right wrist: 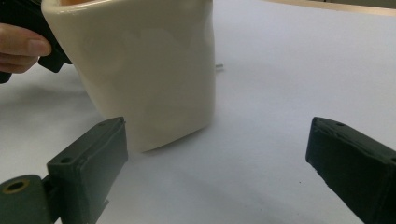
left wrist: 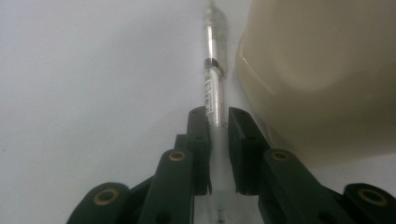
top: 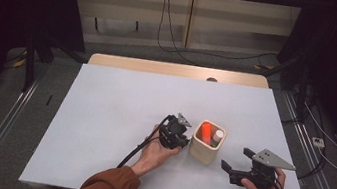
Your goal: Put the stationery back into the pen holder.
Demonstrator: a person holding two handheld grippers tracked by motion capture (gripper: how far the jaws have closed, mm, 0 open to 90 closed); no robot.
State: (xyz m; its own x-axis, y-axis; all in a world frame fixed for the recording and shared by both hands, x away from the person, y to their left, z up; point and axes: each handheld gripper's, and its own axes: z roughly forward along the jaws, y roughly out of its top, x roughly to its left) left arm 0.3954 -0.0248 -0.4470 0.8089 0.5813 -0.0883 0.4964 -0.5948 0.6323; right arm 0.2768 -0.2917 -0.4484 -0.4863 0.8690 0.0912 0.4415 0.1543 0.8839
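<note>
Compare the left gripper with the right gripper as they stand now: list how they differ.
The left gripper has its jaws drawn in on a clear pen lying on the table; the right gripper has its jaws wide apart with nothing between them. The left gripper sits right beside the cream holder; the right gripper stays a little apart from it. Both are black and hand-held.

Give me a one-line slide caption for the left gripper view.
Left gripper shut on a clear plastic pen lying on the white table, beside the cream ceramic holder.
</note>
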